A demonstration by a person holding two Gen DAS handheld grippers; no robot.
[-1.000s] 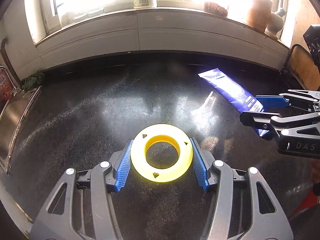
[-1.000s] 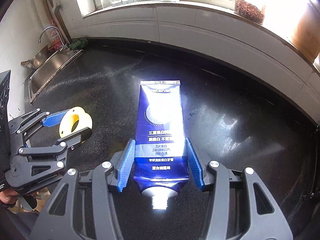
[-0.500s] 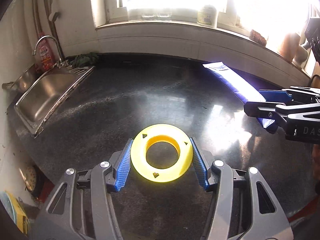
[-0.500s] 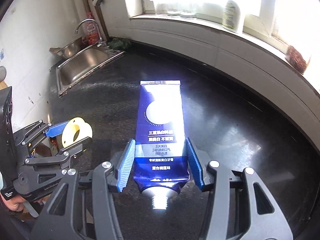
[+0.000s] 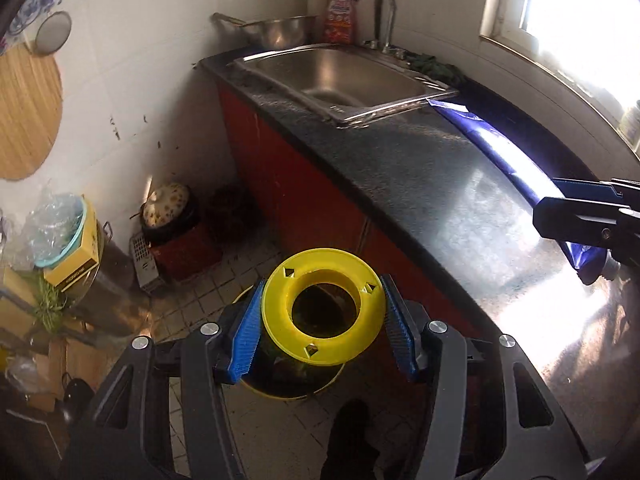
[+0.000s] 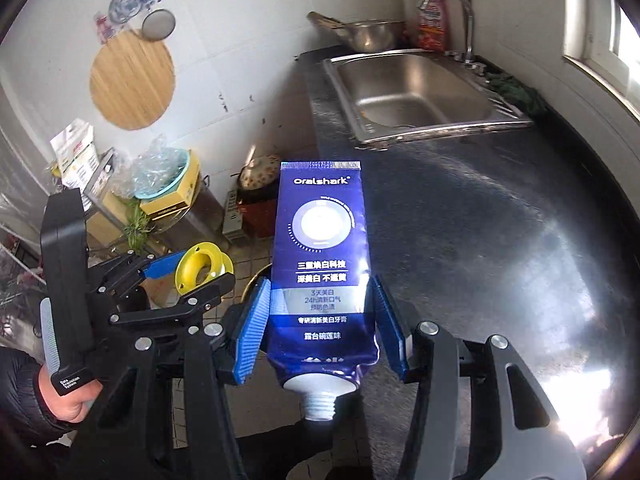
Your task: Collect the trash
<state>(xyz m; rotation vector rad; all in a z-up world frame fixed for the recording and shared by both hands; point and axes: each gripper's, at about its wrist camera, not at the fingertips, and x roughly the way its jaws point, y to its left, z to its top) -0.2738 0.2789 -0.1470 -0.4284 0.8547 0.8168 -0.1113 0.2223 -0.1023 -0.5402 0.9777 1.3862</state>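
Over the floor past the counter (image 5: 440,168) edge, the left gripper (image 5: 322,322) is clamped on a yellow spool (image 5: 323,306), pads on both sides. Right gripper (image 6: 320,328) squeezes a blue toothpaste tube (image 6: 320,240) near its neck.

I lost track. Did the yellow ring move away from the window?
Yes. The yellow ring, once over the counter, now hangs past its edge above the floor, still gripped.
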